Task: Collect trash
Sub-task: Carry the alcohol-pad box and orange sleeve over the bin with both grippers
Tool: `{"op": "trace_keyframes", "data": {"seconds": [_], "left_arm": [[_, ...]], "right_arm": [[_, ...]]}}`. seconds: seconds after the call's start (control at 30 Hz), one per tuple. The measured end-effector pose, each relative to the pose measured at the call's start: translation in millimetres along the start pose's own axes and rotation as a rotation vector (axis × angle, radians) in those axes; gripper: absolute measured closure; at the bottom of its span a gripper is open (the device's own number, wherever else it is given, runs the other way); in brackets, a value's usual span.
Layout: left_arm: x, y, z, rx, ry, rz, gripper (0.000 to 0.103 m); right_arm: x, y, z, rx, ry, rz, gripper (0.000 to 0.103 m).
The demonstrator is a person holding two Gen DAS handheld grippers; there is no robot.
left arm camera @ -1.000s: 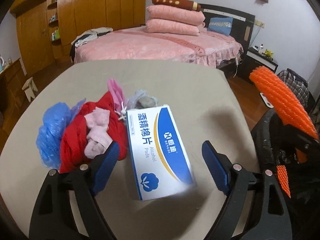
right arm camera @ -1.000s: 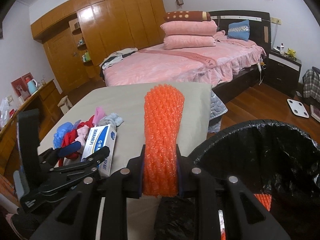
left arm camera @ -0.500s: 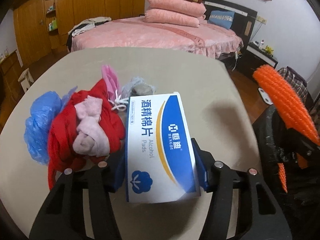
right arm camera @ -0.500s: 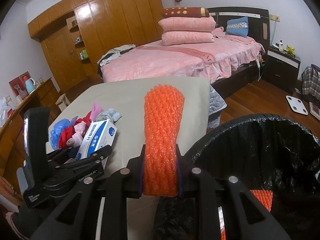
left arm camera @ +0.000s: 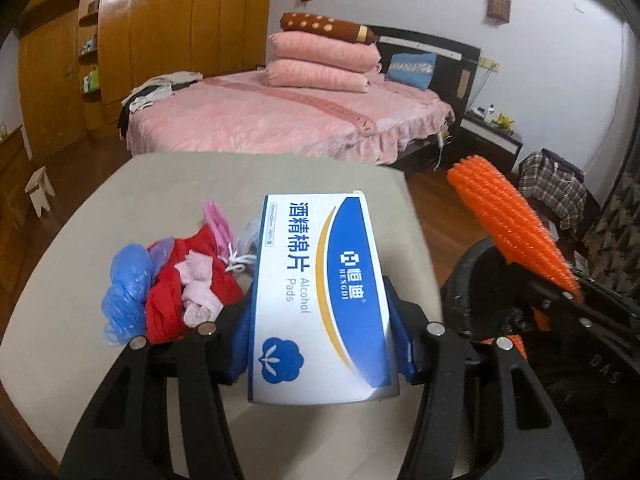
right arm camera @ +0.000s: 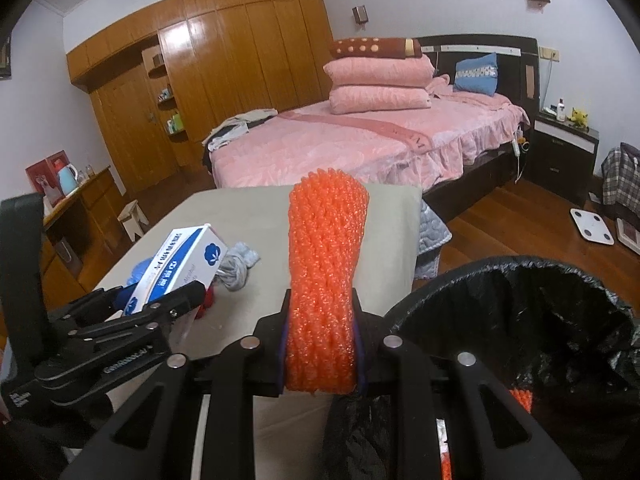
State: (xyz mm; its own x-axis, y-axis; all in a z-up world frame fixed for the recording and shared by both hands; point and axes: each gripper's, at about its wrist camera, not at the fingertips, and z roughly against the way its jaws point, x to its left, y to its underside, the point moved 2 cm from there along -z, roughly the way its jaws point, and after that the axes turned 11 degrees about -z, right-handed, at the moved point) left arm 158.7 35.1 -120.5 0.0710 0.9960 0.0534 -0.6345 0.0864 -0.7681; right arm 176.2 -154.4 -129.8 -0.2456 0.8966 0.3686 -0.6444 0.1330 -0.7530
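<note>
- We work at a beige table (left arm camera: pixel 132 184) in a bedroom, with the black-lined trash bin (right arm camera: pixel 560 320) standing just beside the table's right edge; a scrap of the same orange foam already lies inside it.
- On the table's left part sits the remaining pile: red cloth (left arm camera: pixel 168 296), blue plastic bag (left arm camera: pixel 124 292), small pink pieces and a grey wad (right arm camera: pixel 238 266), all bunched together and touching one another.
- The alcohol pads box (left arm camera: pixel 320 296) is off the table, held tilted with its far end raised, just beside the pile.
- The orange foam net (right arm camera: pixel 324 280) stands upright near the bin's rim, not yet over the opening as far as we can judge.
- Risk, as we judge it: the box is gripped low on its long sides, so most of its length sticks out ahead; a quick swing toward the bin could make it pivot or slip out and fall on the floor.
- Risk: both tools head for the same bin, and they already sit near each other, so we could knock them together at the rim.
- Risk: the foam net is light and springy; released too early, it may bounce off the rim or liner.
- Our left gripper (left arm camera: pixel 320 344) has its blue pads pressed against both sides of the box, parted only by the box's width.
- Our right gripper (right arm camera: pixel 322 344) is nearly closed, squeezing the foam net at its lower part so the foam bulges above.
</note>
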Motion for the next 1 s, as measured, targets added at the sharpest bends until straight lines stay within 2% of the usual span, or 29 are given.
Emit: {"op": "trace_keyframes", "data": {"seconds": [0.27, 0.53, 1.0], "left_arm": [[-25.0, -15.1, 30.3, -0.061, 0.050, -0.043, 0.049], [-60.3, -29.1, 49.0, -0.112, 0.109, -0.092, 0.049], [-149.1, -43.5, 42.2, -0.140, 0.267, -0.228, 0.049]], "right_arm": [[-4.9, -7.8, 36.6, -0.054, 0.005, -0.004, 0.079], [-26.1, -11.9, 71.9, -0.109, 0.045, -0.025, 0.079], [-103.9, -10.4, 113.7, -0.162, 0.202, -0.113, 0.079]]}}
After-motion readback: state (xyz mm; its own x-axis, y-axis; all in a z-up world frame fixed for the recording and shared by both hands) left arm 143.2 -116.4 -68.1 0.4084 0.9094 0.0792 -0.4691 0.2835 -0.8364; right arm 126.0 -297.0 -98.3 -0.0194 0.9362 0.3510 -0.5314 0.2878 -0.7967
